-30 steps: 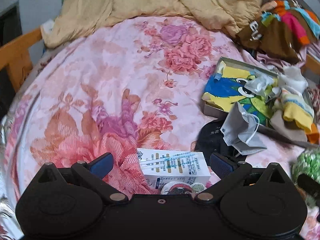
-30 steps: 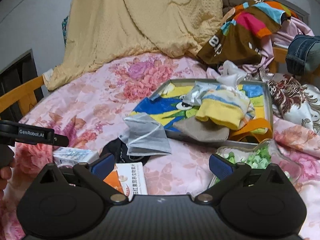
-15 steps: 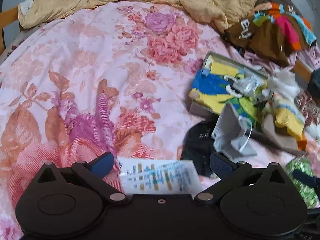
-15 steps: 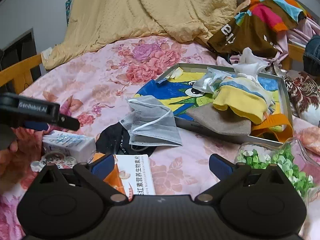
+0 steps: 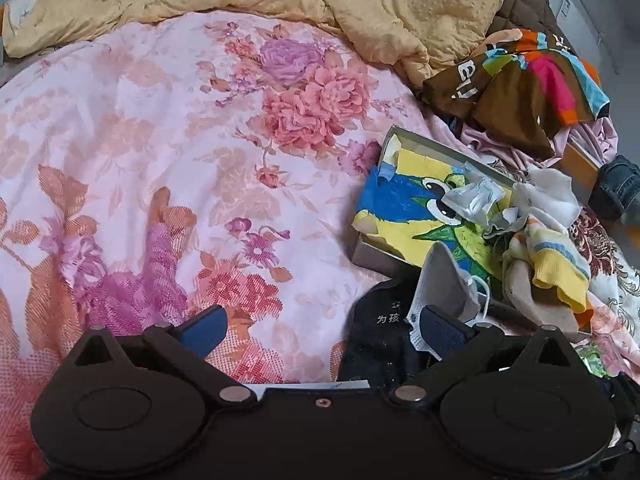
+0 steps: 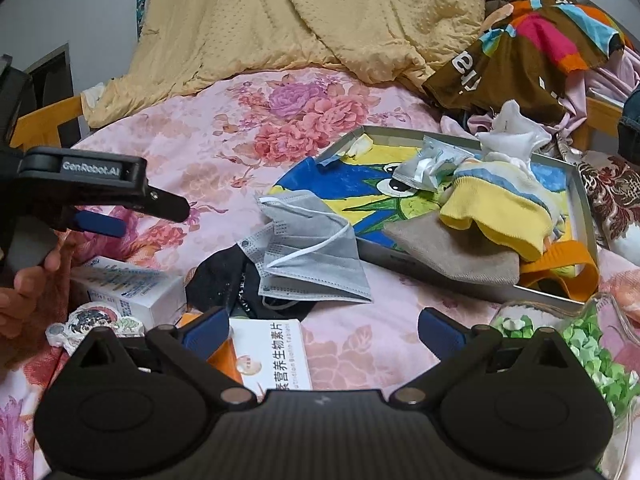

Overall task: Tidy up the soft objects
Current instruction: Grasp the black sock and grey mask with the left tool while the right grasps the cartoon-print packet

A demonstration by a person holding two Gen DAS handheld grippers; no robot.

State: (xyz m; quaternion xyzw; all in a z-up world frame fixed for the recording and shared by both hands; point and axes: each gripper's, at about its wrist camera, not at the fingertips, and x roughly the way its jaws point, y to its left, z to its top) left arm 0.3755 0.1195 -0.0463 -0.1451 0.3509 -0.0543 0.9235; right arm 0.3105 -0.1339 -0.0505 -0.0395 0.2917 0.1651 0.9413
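Note:
A grey face mask (image 6: 310,252) lies on a black cloth (image 6: 218,280) on the floral bedspread, leaning on the edge of a shallow box (image 6: 582,184) with a cartoon lining. The box holds a yellow striped sock (image 6: 496,208), a beige cloth (image 6: 452,254), a white cloth (image 6: 510,132) and a silver packet (image 6: 428,164). My left gripper (image 5: 320,326) is open and empty; its right finger is by the mask (image 5: 444,280) and black cloth (image 5: 376,336). My right gripper (image 6: 322,330) is open and empty, in front of the mask. The left gripper also shows in the right wrist view (image 6: 100,200).
A white medicine box (image 6: 128,288), a round sticker (image 6: 94,322) and an orange-white tablet box (image 6: 272,354) lie at the near left. A clear bag of green bits (image 6: 588,344) is at the near right. A yellow blanket (image 6: 312,16) and piled clothes (image 6: 536,52) lie behind.
My left gripper has moved forward and right over the white medicine box toward the black cloth and mask. My right gripper has come a little closer to the mask. Both stay open.

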